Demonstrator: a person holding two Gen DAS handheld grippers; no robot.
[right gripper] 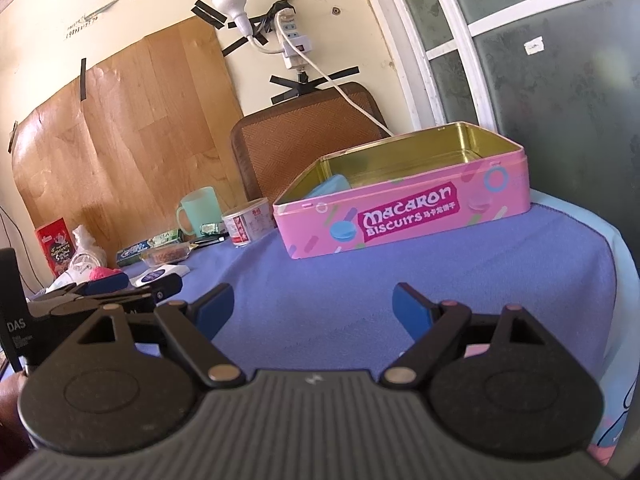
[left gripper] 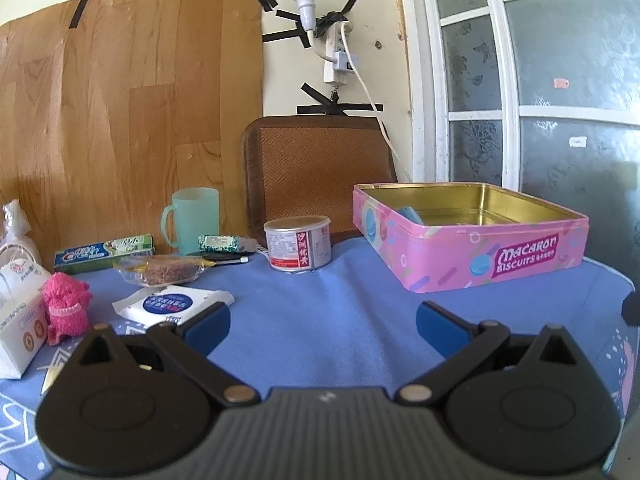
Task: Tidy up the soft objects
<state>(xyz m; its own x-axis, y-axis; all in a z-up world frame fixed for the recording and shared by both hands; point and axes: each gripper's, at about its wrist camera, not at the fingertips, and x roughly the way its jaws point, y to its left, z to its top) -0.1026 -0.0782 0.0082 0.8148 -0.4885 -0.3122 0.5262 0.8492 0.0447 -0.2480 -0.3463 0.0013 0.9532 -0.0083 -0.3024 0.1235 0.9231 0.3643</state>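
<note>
A pink open Macaron Biscuits tin (left gripper: pixel 492 256) stands on the blue cloth at the right; it also shows in the right wrist view (right gripper: pixel 404 216). A light blue soft thing (left gripper: pixel 412 214) lies inside it at the left (right gripper: pixel 334 186). A pink knitted toy (left gripper: pixel 66 304) stands at the far left; part of it (right gripper: pixel 100 273) shows behind the left gripper. My left gripper (left gripper: pixel 322 322) is open and empty above the cloth, also seen from the side (right gripper: pixel 132 284). My right gripper (right gripper: pixel 314 306) is open and empty, in front of the tin.
A white packet (left gripper: pixel 172 304), a wrapped cake (left gripper: pixel 164 272), a toothpaste box (left gripper: pixel 104 256), a green mug (left gripper: pixel 194 220), a small can (left gripper: pixel 298 244) and a white carton (left gripper: pixel 18 316) stand on the left half. A woven chair back (left gripper: pixel 320 168) rises behind the table.
</note>
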